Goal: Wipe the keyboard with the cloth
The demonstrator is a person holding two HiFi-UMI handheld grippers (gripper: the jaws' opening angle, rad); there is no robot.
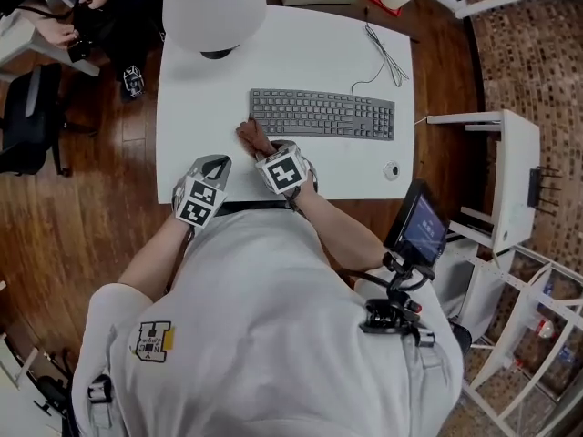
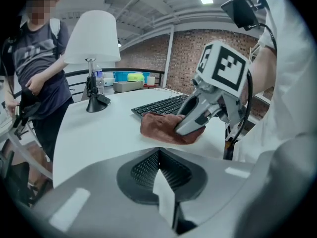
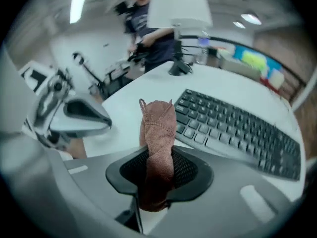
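A dark grey keyboard [image 1: 323, 114] [image 2: 161, 104] [image 3: 237, 128] lies across the middle of the white table [image 1: 196, 144]. My right gripper [image 1: 260, 148] [image 2: 190, 125] [image 3: 158, 167] is shut on a brown cloth [image 1: 253, 137] [image 2: 158, 127] [image 3: 158, 133]. The cloth's free end rests on the table at the keyboard's near left corner. My left gripper [image 1: 216, 164] [image 2: 158, 175] [image 3: 101, 120] hovers just left of it near the table's front edge, jaws together with nothing between them.
A white lamp [image 1: 214, 7] [image 2: 91, 38] stands at the table's far left. The keyboard's cable [image 1: 383, 57] runs to the far right. A small round object [image 1: 392, 170] sits near the front right corner. A person [image 1: 82, 16] stands beyond the table's left side; a white shelf [image 1: 510, 180] is at the right.
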